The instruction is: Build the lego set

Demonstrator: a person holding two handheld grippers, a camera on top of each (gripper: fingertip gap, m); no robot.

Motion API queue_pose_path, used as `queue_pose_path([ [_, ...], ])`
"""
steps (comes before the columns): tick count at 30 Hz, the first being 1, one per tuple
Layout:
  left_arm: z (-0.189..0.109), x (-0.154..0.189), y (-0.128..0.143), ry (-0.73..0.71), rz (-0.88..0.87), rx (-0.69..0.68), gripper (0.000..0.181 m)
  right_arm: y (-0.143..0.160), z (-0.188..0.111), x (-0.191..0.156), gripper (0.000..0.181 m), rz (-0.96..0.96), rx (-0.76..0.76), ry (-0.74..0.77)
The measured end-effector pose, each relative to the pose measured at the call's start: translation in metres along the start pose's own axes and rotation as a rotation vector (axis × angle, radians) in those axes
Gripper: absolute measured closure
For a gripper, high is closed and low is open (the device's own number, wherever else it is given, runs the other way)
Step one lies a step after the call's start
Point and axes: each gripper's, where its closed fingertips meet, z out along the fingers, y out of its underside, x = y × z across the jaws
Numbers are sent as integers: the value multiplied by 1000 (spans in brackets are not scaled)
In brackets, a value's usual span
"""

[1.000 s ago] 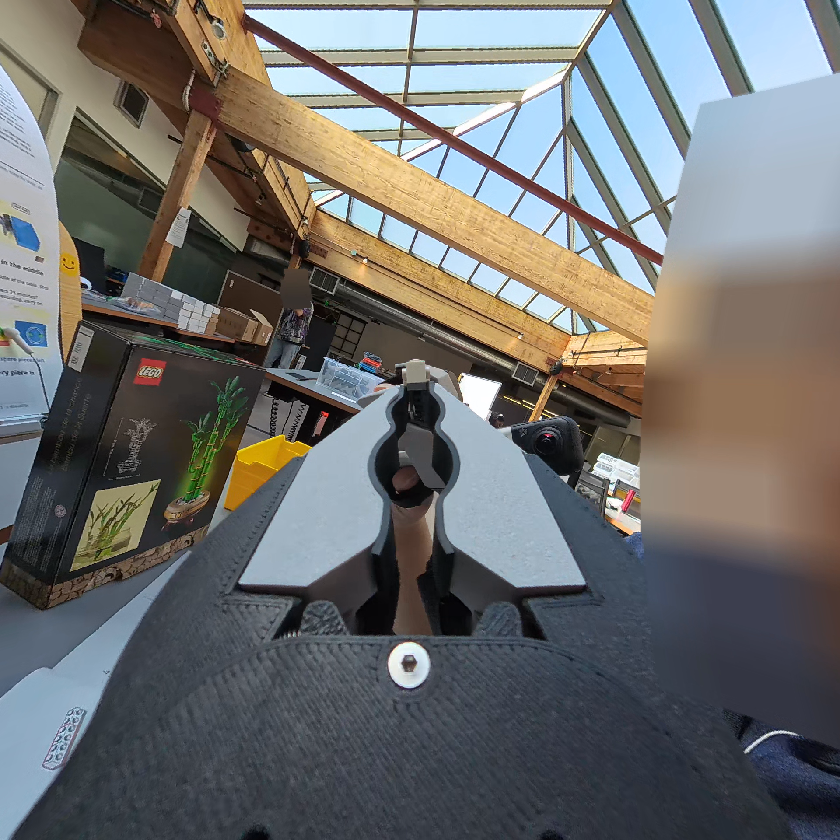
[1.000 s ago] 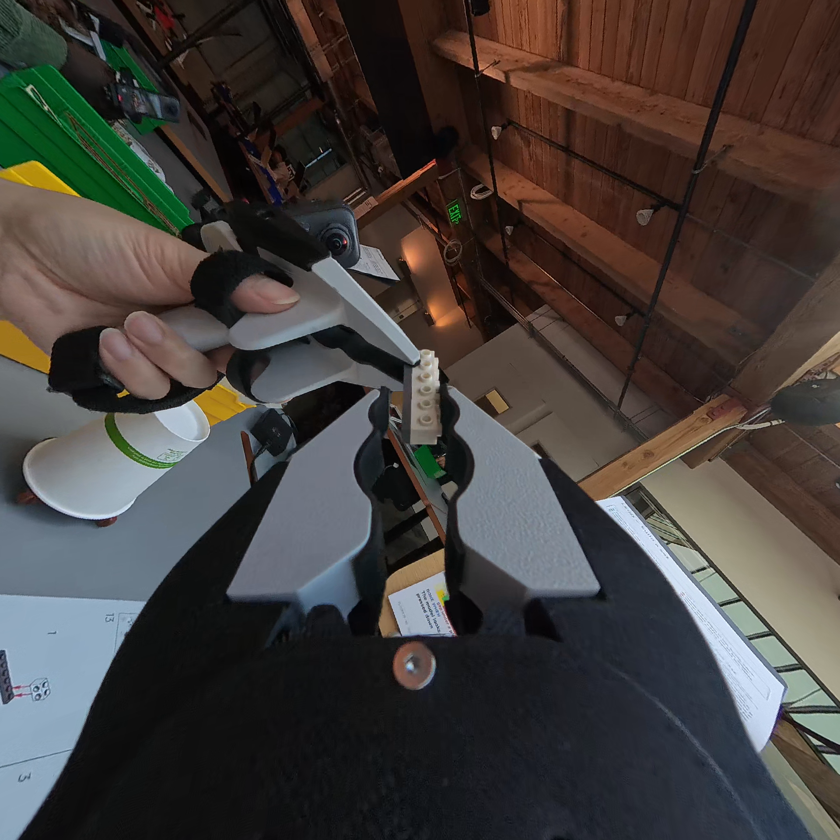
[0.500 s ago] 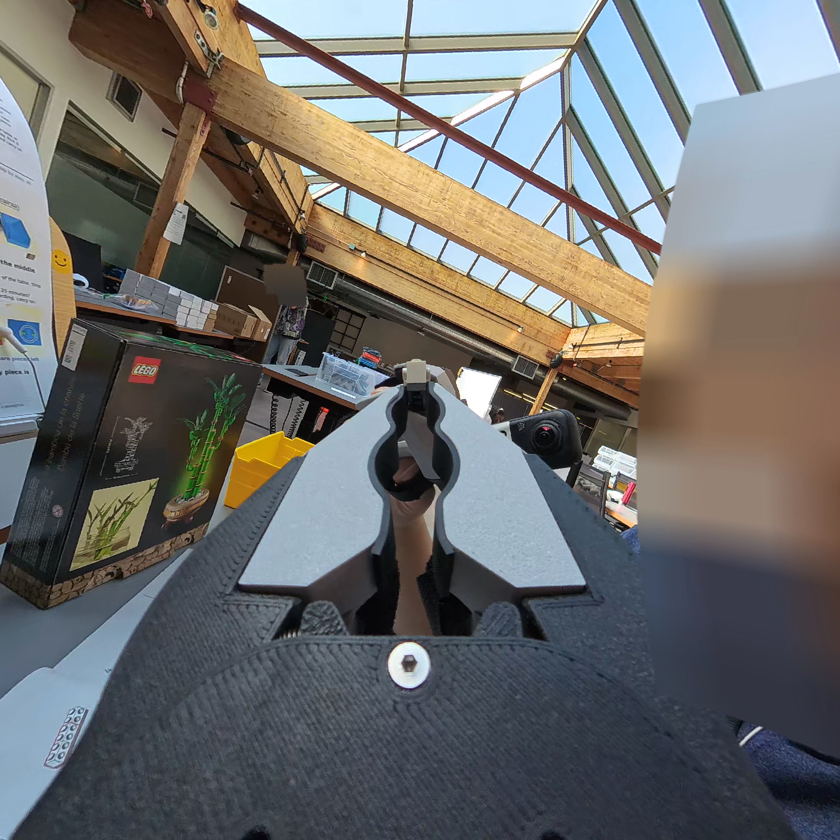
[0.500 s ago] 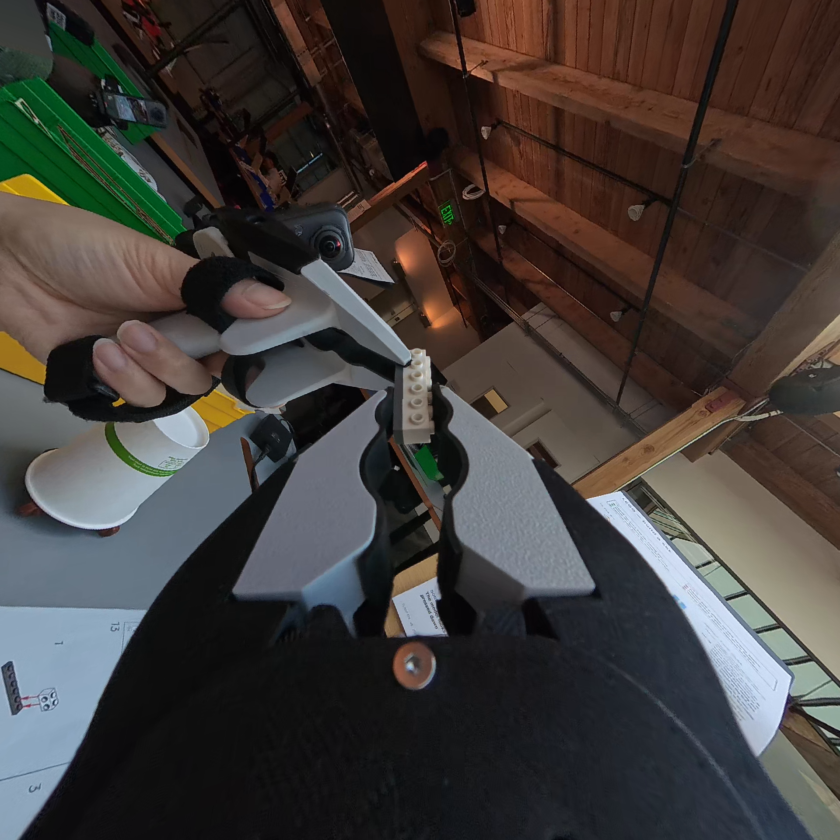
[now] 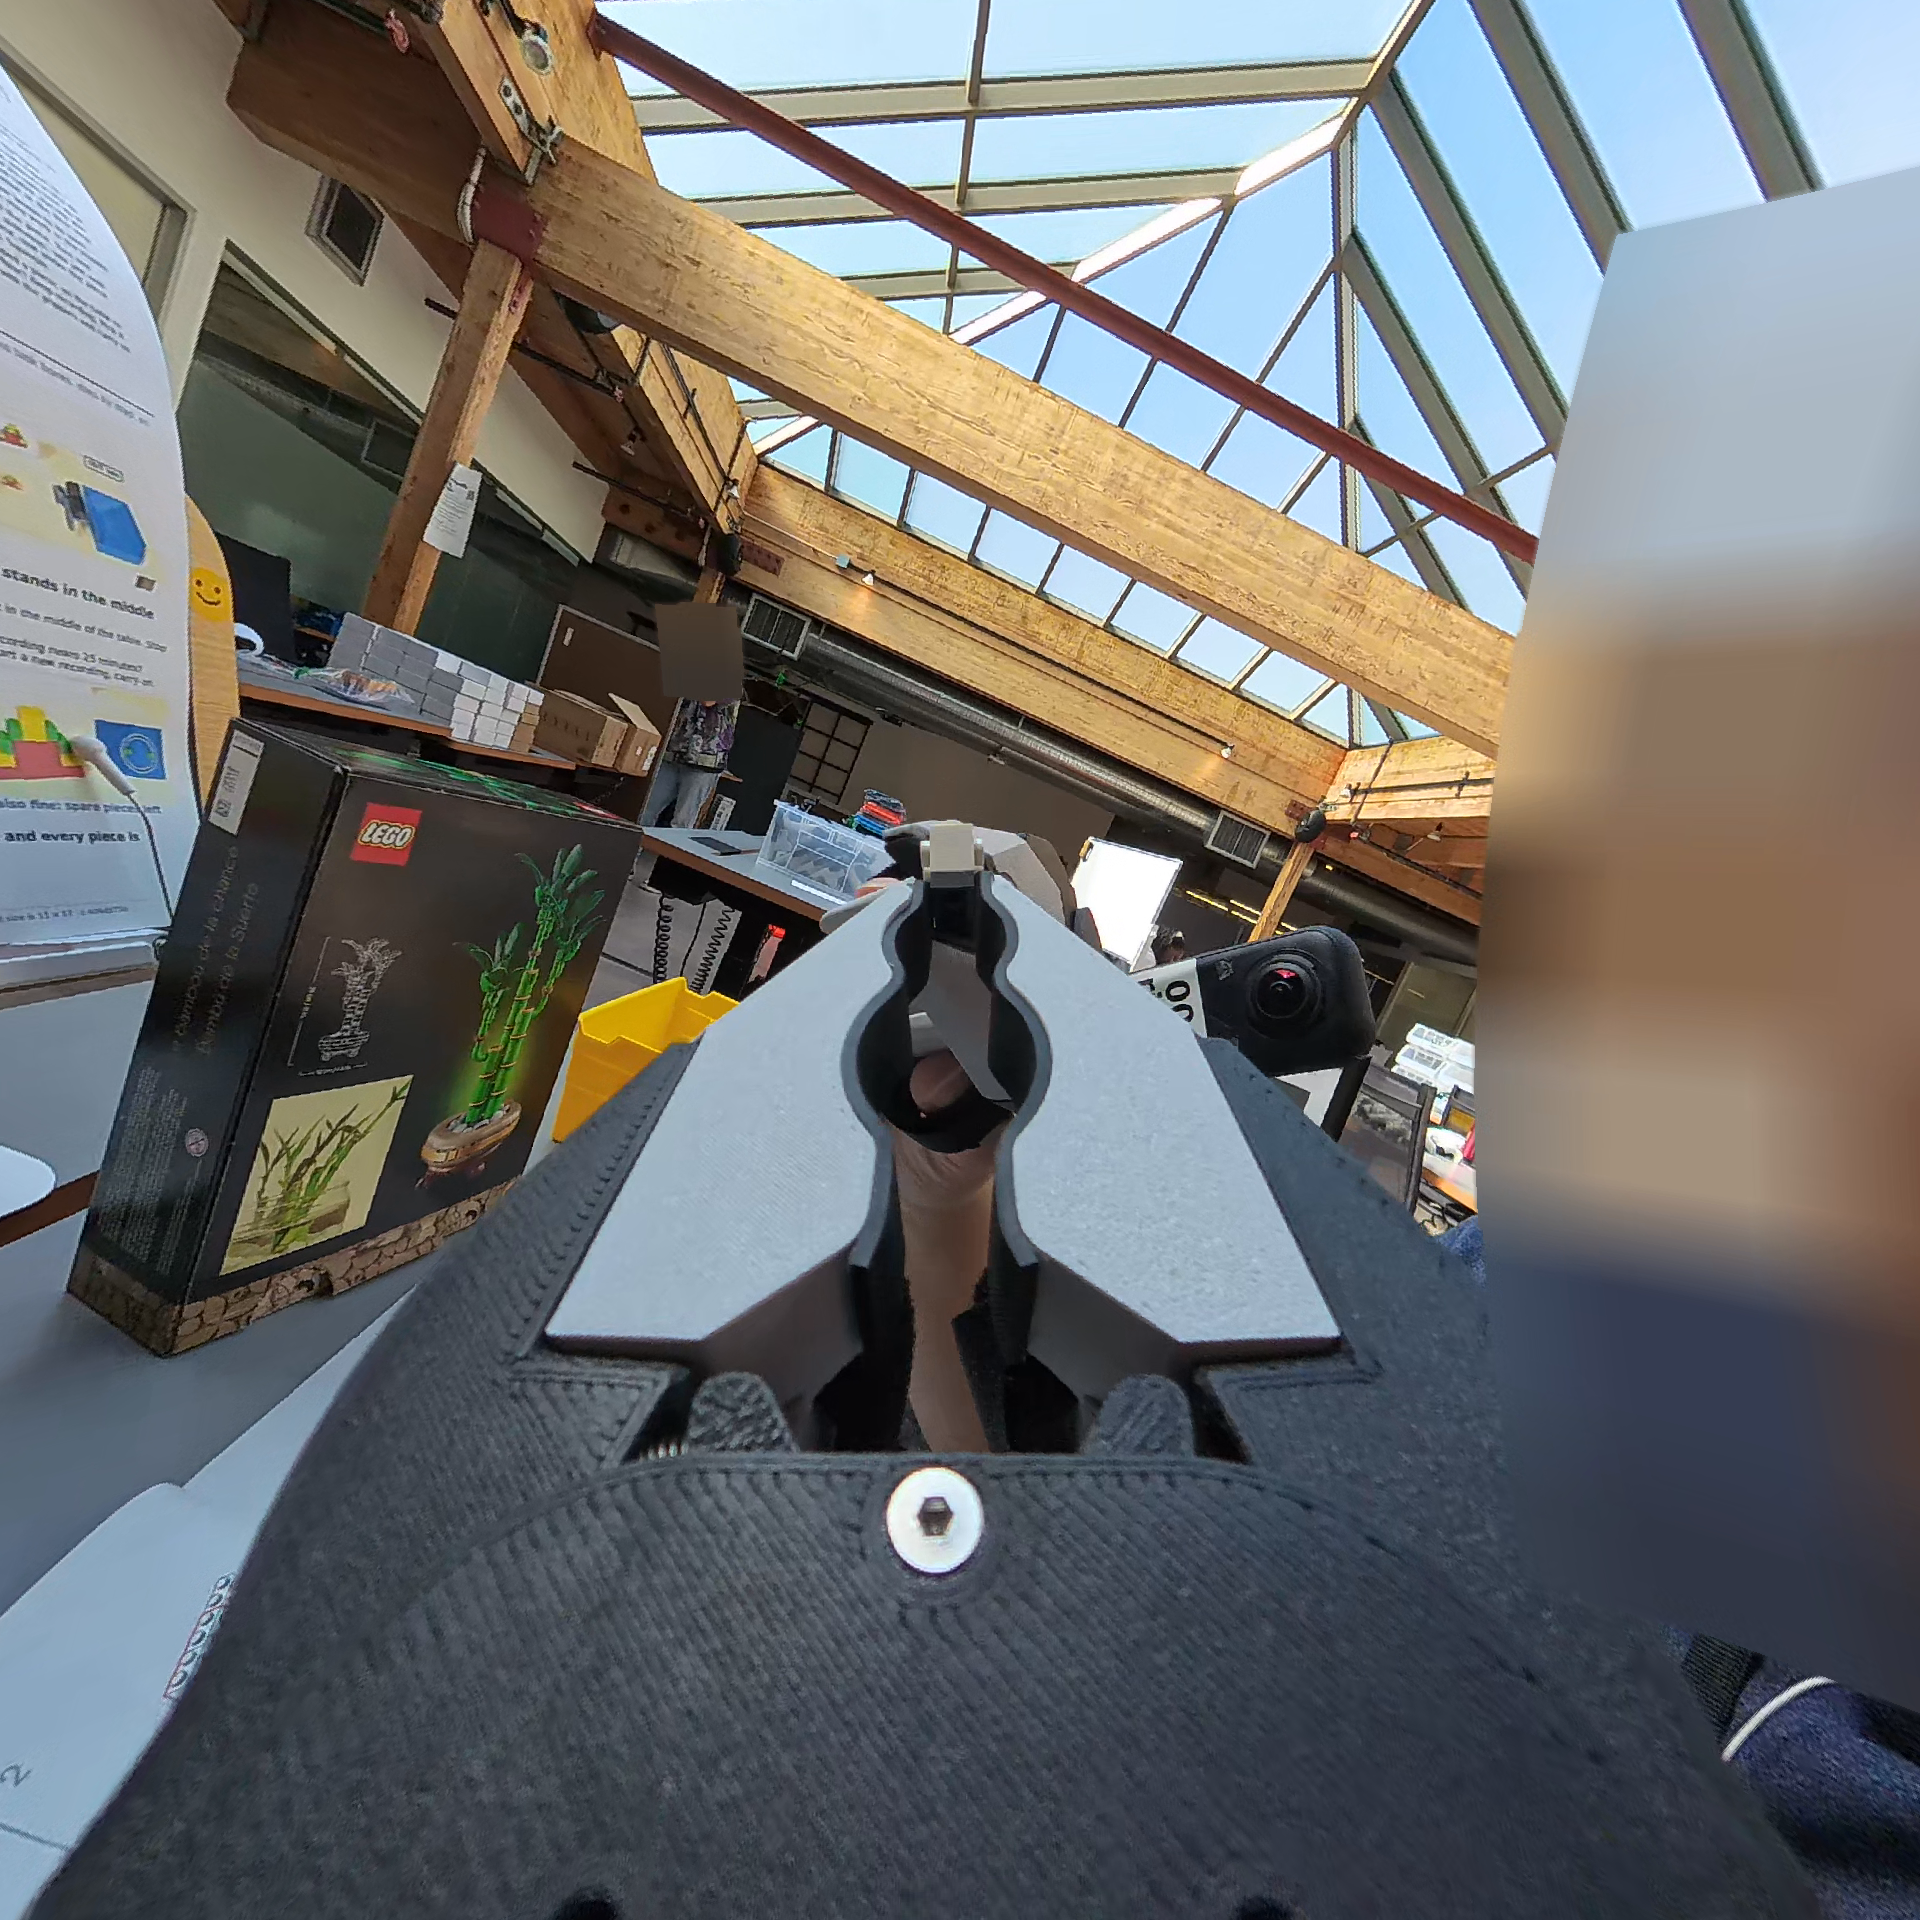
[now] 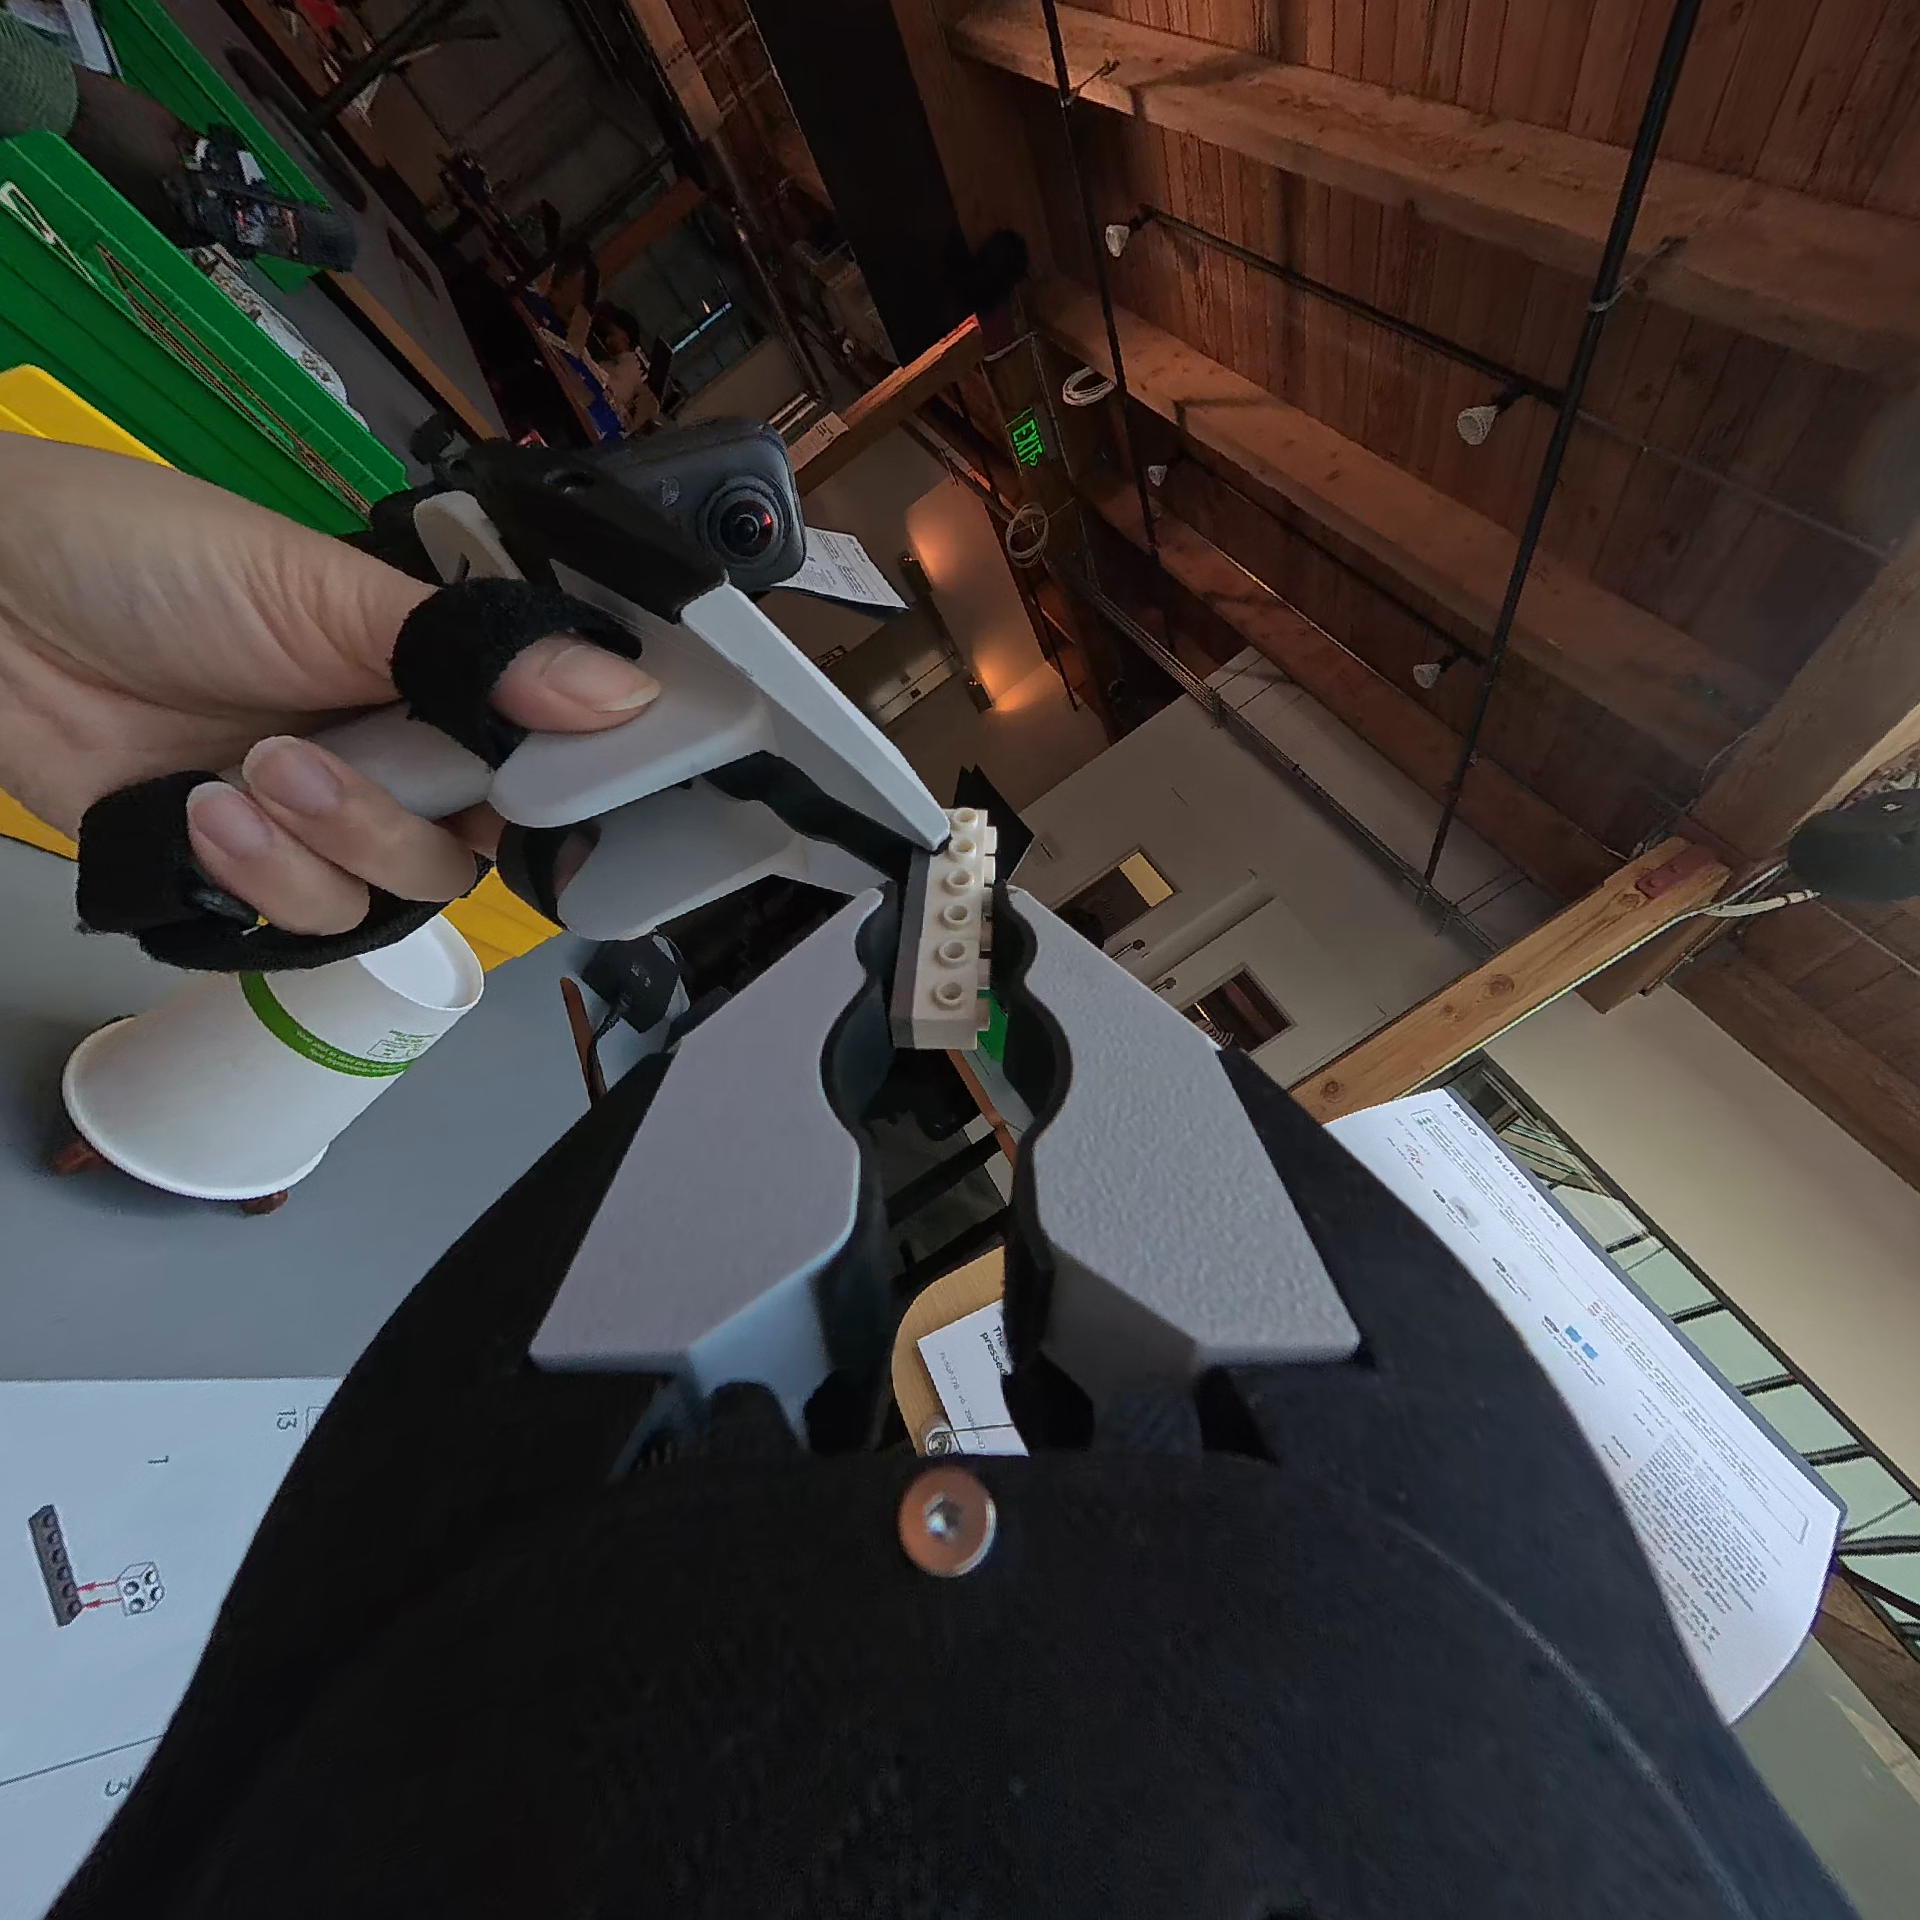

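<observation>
My right gripper [image 6: 940, 914] is shut on a long pale studded plate [image 6: 951, 951] backed by a dark plate, held upright in the air. My left gripper [image 6: 940, 836], held by a hand [image 6: 156, 644], reaches in from the left. Its tips are shut at the top end of that plate. In the left wrist view my left gripper [image 5: 951, 883] has its jaws together on a small tan piece [image 5: 951, 844] at the tips. The right gripper's camera [image 5: 1283, 992] shows just behind. Whether the tan piece is joined to the plate is hidden.
A black Lego box [image 5: 343, 1018] stands on the grey table [image 5: 62, 1382], with a yellow bin [image 5: 634, 1034] behind it. An upturned paper cup [image 6: 281, 1049], the instruction sheet [image 6: 135, 1538], a green crate [image 6: 156, 312] and a printed sheet [image 6: 1610, 1351] surround the work area. The tips of both grippers are at nearly the same place.
The plate sits a little deeper between my right fingers and shows more of its dark backing. The left gripper stays shut at its top end. Both views shifted slightly.
</observation>
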Motion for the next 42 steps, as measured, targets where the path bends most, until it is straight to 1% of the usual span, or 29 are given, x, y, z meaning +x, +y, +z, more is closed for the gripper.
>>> queue_pose_path([
  [3, 0, 0, 0, -3, 7, -2, 176, 0, 0, 0, 167, 26, 8, -3],
  [10, 0, 1, 0, 5, 3, 13, 176, 0, -1, 1, 168, -15, -16, 33],
  [14, -1, 0, -3, -12, 16, 20, 176, 0, 2, 1, 167, 5, 11, 32],
  [16, -2, -2, -3, -34, 31, 14, 176, 1, 2, 1, 166, -39, 5, 44],
  [18, -3, -4, -6, -49, 37, 38, 176, 2, 0, 3, 165, -72, 0, 46],
  [21, -6, -4, -10, -45, 30, 61, 176, 2, -5, 8, 159, -48, 7, 31],
  [22, -5, -4, -10, -41, 28, 64, 176, 2, -6, 8, 159, -37, 13, 24],
  [25, -4, -5, -9, -40, 21, 75, 176, 4, -7, 5, 167, -58, 1, 0],
  [27, -3, -5, -9, -38, 36, 72, 176, 5, -7, 5, 168, -58, -7, -7],
  [28, -3, -4, -8, -28, 57, 50, 176, 4, -9, 5, 168, -46, 1, -23],
  [29, -3, -2, -7, -15, 93, 11, 166, 4, -11, 4, 167, -23, 7, -52],
  [31, -8, 3, -6, 3, 213, -76, 156, 5, -17, 5, 167, 52, 23, -113],
  [33, -16, 12, -1, 18, 398, -156, 146, 0, -24, -2, 167, 141, 75, -219],
  [35, -21, 14, 8, -31, 611, -245, 137, -3, -30, -5, 167, 201, 106, -287],
  [36, -22, 12, 13, -76, 715, -286, 137, -5, -33, -11, 168, 220, 119, -341],
  [37, -23, 10, 18, -117, 814, -325, 142, -6, -35, -16, 167, 225, 126, -379],
  [39, -23, 12, 22, -165, 972, -348, 150, -7, -37, -22, 167, 220, 132, -419],
  [40, -22, 17, 26, -143, 1012, -357, 154, -7, -38, -26, 167, 221, 131, -443],
  [42, -21, 21, 34, -124, 1026, -397, 148, -6, -39, -31, 167, 223, 127, -474],
])
